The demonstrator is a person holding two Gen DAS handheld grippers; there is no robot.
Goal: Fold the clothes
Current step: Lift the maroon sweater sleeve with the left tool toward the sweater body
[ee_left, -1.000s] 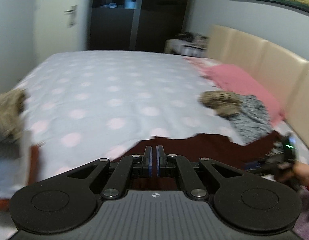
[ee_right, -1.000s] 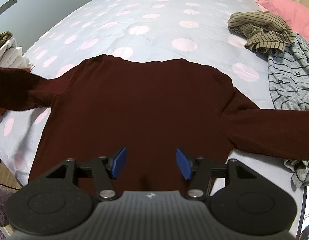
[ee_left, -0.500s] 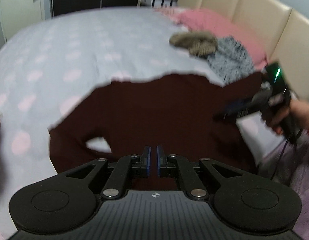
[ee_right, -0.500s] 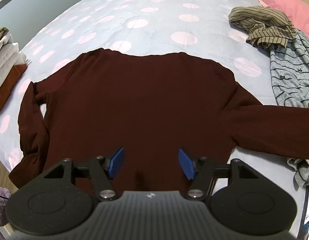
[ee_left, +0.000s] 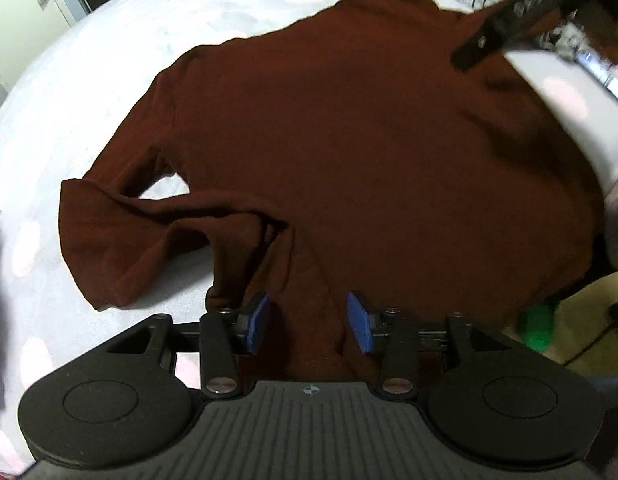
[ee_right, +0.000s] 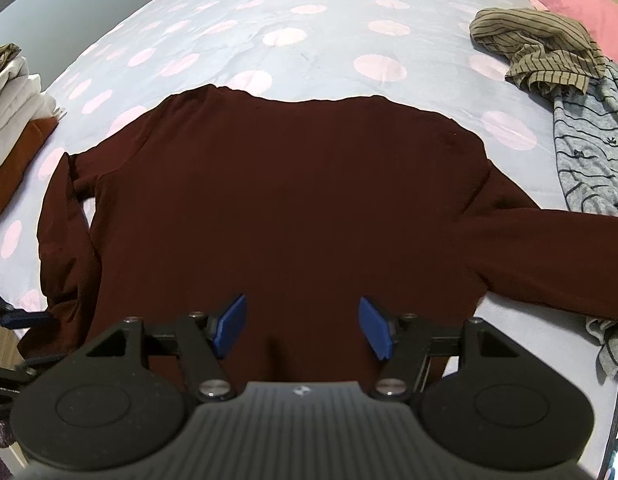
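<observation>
With the maroon sweater [ee_right: 301,200] spread flat on the bed [ee_right: 269,20] for folding, you hold left gripper [ee_left: 308,322] and right gripper [ee_right: 302,330] wide apart, empty, over its hem.

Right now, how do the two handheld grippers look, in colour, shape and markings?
Both the left gripper and right gripper are matte black, with blue fingertip pads, two round discs, silver screws, a ribbed body and a small white logo.

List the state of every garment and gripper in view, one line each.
maroon sweater: spread flat, one sleeve bunched
left gripper: open, empty
right gripper: open, empty
striped olive shirt: crumpled
grey patterned garment: unfolded
clothes stack: folded
</observation>
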